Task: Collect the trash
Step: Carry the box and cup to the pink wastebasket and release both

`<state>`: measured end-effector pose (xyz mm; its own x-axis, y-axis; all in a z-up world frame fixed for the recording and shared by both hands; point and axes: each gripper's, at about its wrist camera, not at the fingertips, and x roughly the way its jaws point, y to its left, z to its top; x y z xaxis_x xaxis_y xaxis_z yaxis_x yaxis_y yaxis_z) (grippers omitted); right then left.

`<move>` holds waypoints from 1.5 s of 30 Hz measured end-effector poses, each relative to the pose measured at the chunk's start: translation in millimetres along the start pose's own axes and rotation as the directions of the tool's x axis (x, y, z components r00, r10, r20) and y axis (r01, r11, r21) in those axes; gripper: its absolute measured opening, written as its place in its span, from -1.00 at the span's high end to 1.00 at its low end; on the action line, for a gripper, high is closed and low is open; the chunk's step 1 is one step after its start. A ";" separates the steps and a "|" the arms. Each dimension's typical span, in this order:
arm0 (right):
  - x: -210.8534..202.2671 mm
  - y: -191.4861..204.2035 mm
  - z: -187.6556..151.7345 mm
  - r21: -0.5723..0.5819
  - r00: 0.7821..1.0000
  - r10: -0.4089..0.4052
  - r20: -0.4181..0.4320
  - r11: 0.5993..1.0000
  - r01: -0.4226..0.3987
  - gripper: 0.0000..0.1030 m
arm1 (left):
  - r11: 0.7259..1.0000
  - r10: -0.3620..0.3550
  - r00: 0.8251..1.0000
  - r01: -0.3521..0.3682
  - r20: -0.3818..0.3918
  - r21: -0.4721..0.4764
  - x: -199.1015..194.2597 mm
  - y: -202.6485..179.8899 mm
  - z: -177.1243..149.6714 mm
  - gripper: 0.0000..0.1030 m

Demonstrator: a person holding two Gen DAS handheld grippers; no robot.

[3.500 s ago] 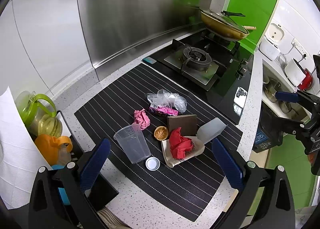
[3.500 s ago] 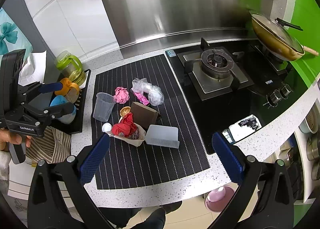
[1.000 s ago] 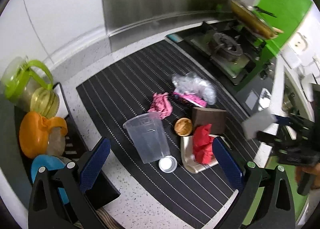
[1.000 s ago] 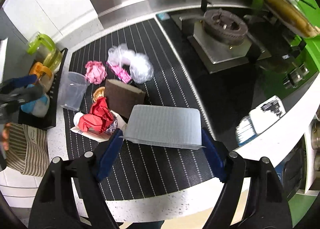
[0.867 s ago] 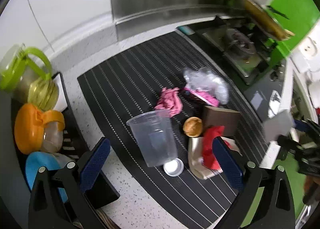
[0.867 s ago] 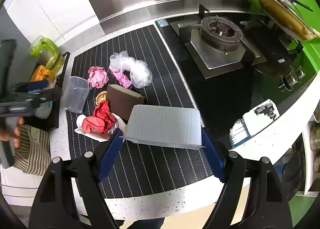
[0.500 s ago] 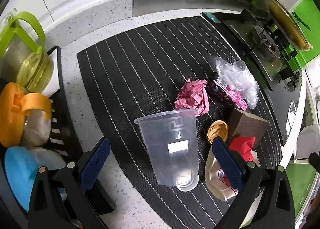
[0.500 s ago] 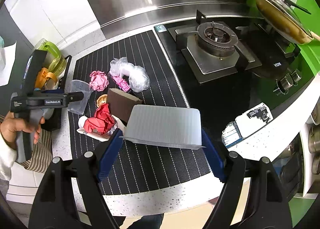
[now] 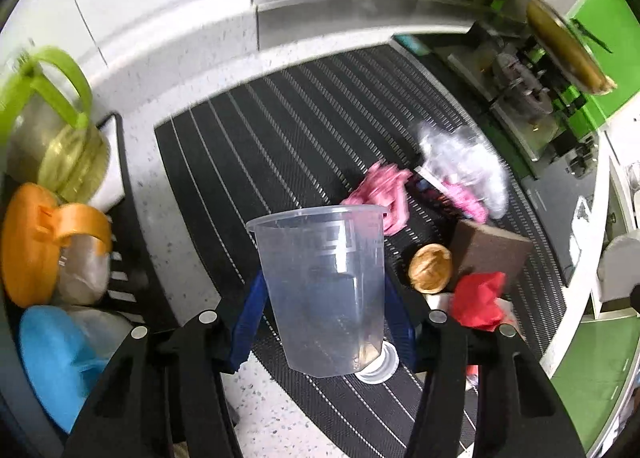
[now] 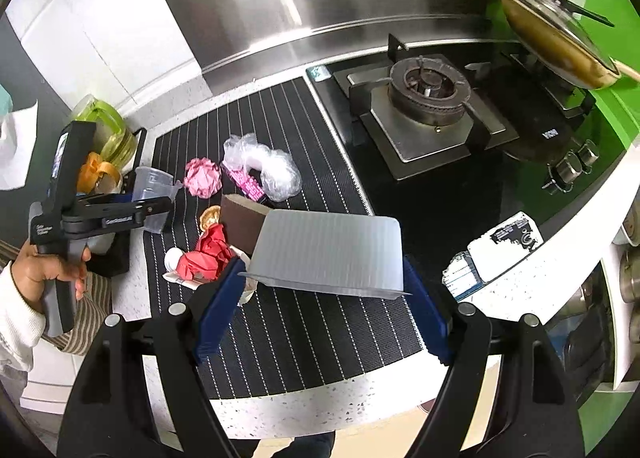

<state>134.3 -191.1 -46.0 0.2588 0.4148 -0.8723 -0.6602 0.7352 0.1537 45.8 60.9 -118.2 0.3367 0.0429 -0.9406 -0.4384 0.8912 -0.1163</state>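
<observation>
Trash lies gathered on the striped black mat (image 10: 304, 322) of the table (image 10: 304, 410): a crumpled pink paper (image 10: 203, 177), a clear plastic bag (image 10: 272, 170) over a pink wrapper (image 10: 247, 185), a brown block (image 10: 240, 224), a small round brown piece (image 9: 430, 268), a red crumpled paper (image 10: 208, 254) on a pale tray, and a white lid (image 9: 378, 368). The left tongs (image 9: 324, 318) have just been closing, and their blue pads now sit against both sides of the clear plastic cup (image 9: 320, 290), which stands upright at the mat's near edge; I judge this a grip low on the wall so the mouth stays up and open. The right tongs (image 10: 320, 298) stand wide yet clamped on the ends of a white ribbed plastic container (image 10: 328, 254), held level above the mat, clear of the pile. Gripping it by its short ends probably keeps it from buckling. A person's hand (image 10: 44, 270) works the left tool's handle. The gas hob (image 10: 428, 98) and the lidded pan (image 10: 556, 46) are well apart from the litter.
</observation>
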 end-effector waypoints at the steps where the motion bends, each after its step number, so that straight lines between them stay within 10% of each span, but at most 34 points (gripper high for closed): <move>1: -2.7 -0.7 -0.6 0.005 1.000 -0.002 0.006 1.000 0.001 -0.50 | 1.000 0.000 1.000 0.000 0.020 0.015 -8.7 -3.2 0.0 -0.06; 11: -83.7 -37.3 -53.3 0.200 0.978 -0.160 0.133 0.971 0.132 -0.50 | 0.938 -0.178 0.962 0.101 0.209 0.333 -109.1 -88.6 0.3 -0.06; 21: -168.1 -113.7 -183.2 0.502 0.908 -0.412 0.077 0.803 0.322 -0.50 | 0.672 -0.451 0.891 0.297 0.057 0.679 -124.3 -256.4 -51.9 -0.06; 29: -185.6 -173.5 -270.5 0.603 0.894 -0.448 -0.001 0.712 0.358 -0.50 | 0.514 -0.492 0.866 0.375 -0.093 0.771 -100.4 -374.7 -114.9 -0.07; 45: -63.6 -288.4 -342.9 0.569 0.963 -0.253 -0.092 0.780 0.260 -0.50 | 0.543 -0.378 0.911 0.364 -0.167 0.757 6.8 -470.3 -174.6 -0.07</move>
<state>66.5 -613.4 -194.1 0.3518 0.1638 -0.9216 -0.0465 0.9864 0.1576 108.8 -436.8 -125.5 0.3334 -0.3730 -0.8659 0.5153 0.8412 -0.1640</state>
